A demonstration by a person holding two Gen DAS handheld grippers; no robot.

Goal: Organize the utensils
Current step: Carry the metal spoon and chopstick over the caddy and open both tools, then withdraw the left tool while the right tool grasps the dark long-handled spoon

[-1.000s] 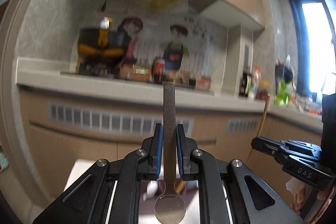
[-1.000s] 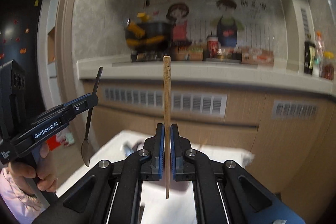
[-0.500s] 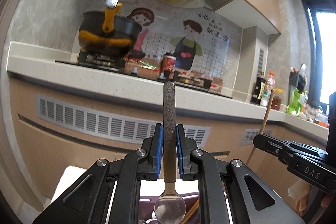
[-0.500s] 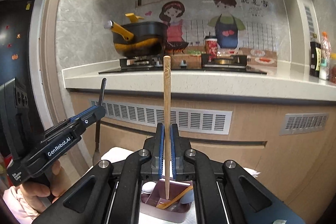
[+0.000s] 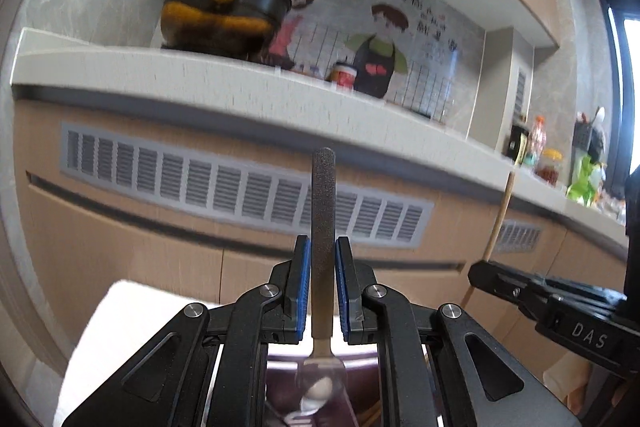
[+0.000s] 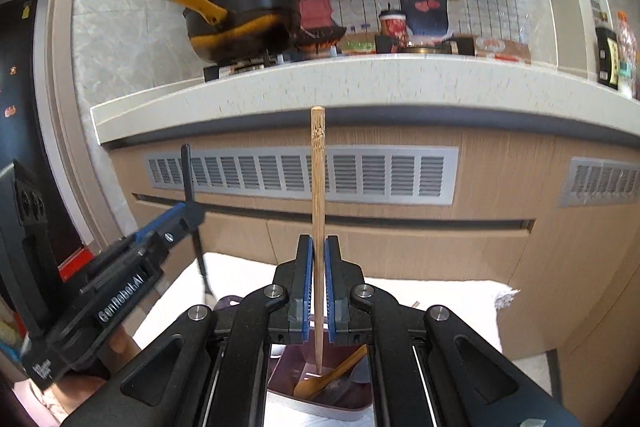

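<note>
My left gripper [image 5: 322, 283] is shut on a metal spoon [image 5: 323, 227] with a dark rough handle, held upright, bowl down over a dark purple holder [image 5: 288, 379]. My right gripper [image 6: 318, 283] is shut on a wooden chopstick [image 6: 318, 187], held upright with its tip down in the purple holder [image 6: 340, 403], which also holds a wooden spoon [image 6: 332, 373]. The left gripper shows at the left of the right wrist view [image 6: 188, 213], and the right gripper at the right of the left wrist view [image 5: 480, 273].
The holder stands on a white towel [image 6: 452, 303] on a low surface. Behind it runs a wood cabinet front with vent grilles [image 6: 360, 175] under a stone counter [image 6: 360, 83] carrying a black and yellow pot [image 6: 244, 19] and bottles [image 6: 608, 55].
Both grippers have come down and forward toward the purple holder. The spoon's bowl and the chopstick's tip are now lower, over or inside it. The counter now looks higher.
</note>
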